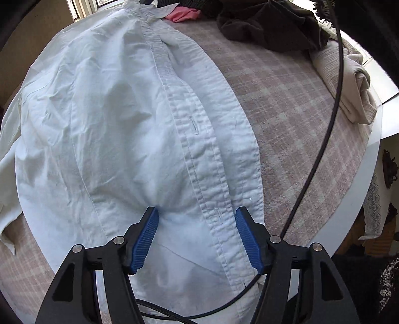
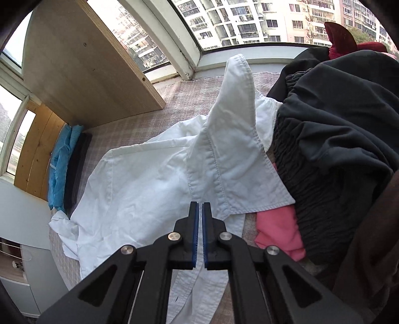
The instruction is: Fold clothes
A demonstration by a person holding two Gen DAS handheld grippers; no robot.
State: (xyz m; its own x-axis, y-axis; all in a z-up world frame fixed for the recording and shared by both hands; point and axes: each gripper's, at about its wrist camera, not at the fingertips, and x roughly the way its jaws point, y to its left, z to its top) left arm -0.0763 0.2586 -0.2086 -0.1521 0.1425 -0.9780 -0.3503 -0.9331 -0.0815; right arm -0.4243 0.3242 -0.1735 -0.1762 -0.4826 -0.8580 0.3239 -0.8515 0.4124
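My left tongs are spread wide above a white button-up shirt, holding nothing. Their blue ribbed pads sit on either side of the shirt's button placket, which runs away from me toward the collar. The left pad's tip touches a small pucker in the cloth. The shirt lies mostly flat and wrinkled on a worktop covered with a pink-and-grey checked cloth. A black cable curves across the right side of this view.

My right tongs are pressed together, only a thin slit between the blue pads. Their tips sit right at the lower edge of the shirt's collar band. I cannot tell whether any cloth is pinched between them. The collar stands up in a tall point in front of me.

To the right of the collar, touching it, is a heap of dark clothes, with a pink garment poking out beneath. At the far left, a folded blue garment lies beside a dark one below a wooden board. Windows behind show apartment blocks.
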